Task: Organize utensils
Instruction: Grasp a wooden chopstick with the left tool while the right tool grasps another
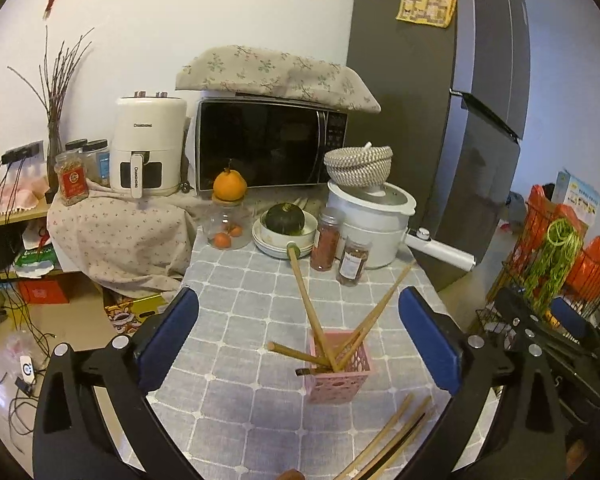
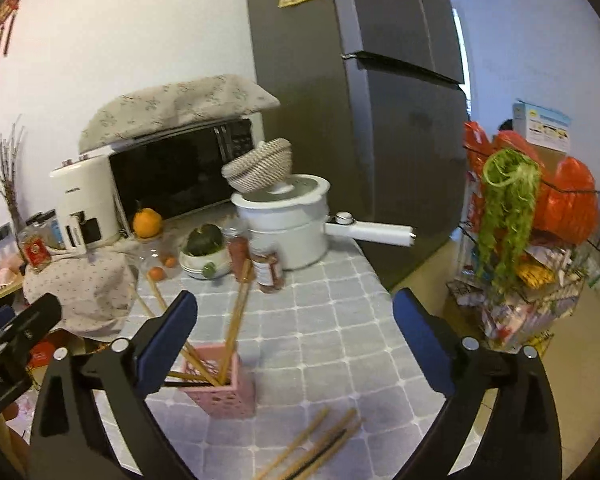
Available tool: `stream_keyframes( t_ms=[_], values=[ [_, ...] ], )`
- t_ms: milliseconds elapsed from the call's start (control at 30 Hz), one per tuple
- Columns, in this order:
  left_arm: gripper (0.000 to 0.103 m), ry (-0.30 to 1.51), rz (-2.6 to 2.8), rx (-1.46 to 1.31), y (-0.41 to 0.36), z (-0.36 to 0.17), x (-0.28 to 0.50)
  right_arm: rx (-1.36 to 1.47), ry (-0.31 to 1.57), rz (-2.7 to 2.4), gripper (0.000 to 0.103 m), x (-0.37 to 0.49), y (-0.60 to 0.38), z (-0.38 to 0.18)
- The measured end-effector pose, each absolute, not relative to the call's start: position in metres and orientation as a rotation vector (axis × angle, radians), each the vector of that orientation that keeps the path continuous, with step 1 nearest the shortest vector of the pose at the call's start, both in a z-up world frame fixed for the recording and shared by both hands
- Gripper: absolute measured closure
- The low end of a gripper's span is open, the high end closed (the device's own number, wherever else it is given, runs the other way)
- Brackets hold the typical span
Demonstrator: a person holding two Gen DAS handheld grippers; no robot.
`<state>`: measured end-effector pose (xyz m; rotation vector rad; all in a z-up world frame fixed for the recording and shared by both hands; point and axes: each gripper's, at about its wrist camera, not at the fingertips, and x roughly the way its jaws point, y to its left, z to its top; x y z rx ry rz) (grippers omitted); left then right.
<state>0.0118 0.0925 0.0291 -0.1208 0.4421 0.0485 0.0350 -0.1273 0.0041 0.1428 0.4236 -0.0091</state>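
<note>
A pink perforated holder (image 1: 338, 370) stands on the grey checked tablecloth (image 1: 240, 300) and holds several wooden chopsticks (image 1: 374, 320) and a long wooden utensil with a green tip (image 1: 306, 300). More chopsticks (image 1: 392, 444) lie loose on the cloth in front of it. My left gripper (image 1: 298, 340) is open and empty, with the holder between its blue pads. In the right wrist view the holder (image 2: 224, 384) sits just right of the left pad, with loose chopsticks (image 2: 316, 448) below. My right gripper (image 2: 294, 340) is open and empty.
Behind the holder stand two spice jars (image 1: 340, 248), stacked bowls with a green squash (image 1: 286, 226), a glass jar topped with an orange (image 1: 228, 216), a white pot (image 1: 374, 220), a microwave (image 1: 268, 148) and an air fryer (image 1: 148, 148). A fridge (image 1: 440, 120) stands right; a wire rack (image 2: 540, 248) beyond.
</note>
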Motion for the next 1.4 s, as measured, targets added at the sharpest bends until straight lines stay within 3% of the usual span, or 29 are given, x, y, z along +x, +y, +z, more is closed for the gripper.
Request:
stream_keyframes(
  t_ms=[567,833,1133,1233,1400],
  values=[
    [0.007,0.644,-0.117,0.069,0.007,-0.022,0.021,0.607,0.830,-0.136,0.006,0.032,-0.274,-0.111],
    [0.007,1.003,-0.301,0.158,-0.055,-0.097,0.073,0.676,0.889,-0.130,0.006,0.032,-0.298,-0.124],
    [0.008,1.247,-0.347,0.087,-0.072,-0.146,0.128,0.765,0.933,-0.106,0.006,0.036,-0.311,-0.133],
    [0.015,1.318,-0.349,0.098,-0.078,-0.157,0.142,0.790,0.963,-0.089,0.006,0.039,-0.310,-0.139],
    [0.039,1.398,-0.310,0.147,-0.081,-0.179,0.165,0.809,0.992,-0.064,0.006,0.041,-0.308,-0.145]
  ],
)
